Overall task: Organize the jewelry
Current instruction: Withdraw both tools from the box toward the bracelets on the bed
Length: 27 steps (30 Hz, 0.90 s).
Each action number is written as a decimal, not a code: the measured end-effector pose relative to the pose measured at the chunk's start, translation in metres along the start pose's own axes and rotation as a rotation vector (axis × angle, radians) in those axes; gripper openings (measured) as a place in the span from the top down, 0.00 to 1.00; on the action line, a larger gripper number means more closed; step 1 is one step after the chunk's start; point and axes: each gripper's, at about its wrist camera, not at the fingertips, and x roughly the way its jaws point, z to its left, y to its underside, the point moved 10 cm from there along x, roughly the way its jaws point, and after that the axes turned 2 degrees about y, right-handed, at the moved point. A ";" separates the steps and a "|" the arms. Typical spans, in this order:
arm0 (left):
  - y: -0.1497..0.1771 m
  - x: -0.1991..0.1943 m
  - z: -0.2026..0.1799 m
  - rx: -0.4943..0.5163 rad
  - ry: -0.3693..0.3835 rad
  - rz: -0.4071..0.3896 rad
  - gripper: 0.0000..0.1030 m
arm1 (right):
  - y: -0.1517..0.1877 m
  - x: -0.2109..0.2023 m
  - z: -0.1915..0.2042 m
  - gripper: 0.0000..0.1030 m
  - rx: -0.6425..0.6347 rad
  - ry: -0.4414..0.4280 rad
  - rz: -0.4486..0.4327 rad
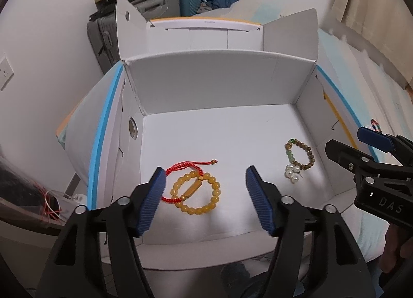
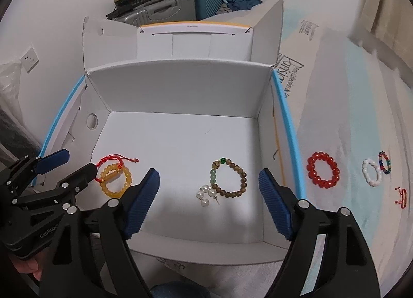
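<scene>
- Jewelry is seen lying flat inside the white box [image 1: 206, 83]: a yellow bead bracelet [image 1: 197, 193] crossed by a red cord bracelet [image 1: 180, 169], whose tail points right.
- The brown bead bracelet [image 2: 229, 178] is partly overlapped by pearl earrings [image 2: 206, 194].
- The left gripper [image 1: 205, 201] and right gripper [image 2: 209, 201] are held spread, empty.
- A red bead bracelet [image 2: 323, 173] is shown only by the right view.

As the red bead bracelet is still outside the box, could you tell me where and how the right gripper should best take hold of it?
Grip the red bead bracelet across one side of its ring, coming straight down with the open right gripper. It lies flat on the cloth, apart from the white bead bracelet, so one finger can drop inside the loop and one outside, probably on the side nearer the white box.
</scene>
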 end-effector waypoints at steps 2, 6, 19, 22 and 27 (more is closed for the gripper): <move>-0.001 -0.004 -0.002 0.002 -0.002 -0.008 0.32 | 0.000 -0.006 -0.003 0.22 0.003 0.001 -0.012; -0.003 -0.013 -0.009 0.007 -0.003 -0.024 0.29 | 0.000 -0.016 -0.009 0.21 0.008 0.004 -0.026; -0.009 -0.035 -0.044 0.043 0.005 -0.071 0.11 | 0.010 -0.050 -0.043 0.11 0.052 0.021 -0.070; -0.010 -0.037 -0.054 0.059 0.011 -0.075 0.10 | 0.013 -0.060 -0.057 0.07 0.075 0.033 -0.083; -0.012 -0.040 -0.082 0.090 0.022 -0.076 0.06 | 0.024 -0.079 -0.086 0.07 0.109 0.061 -0.096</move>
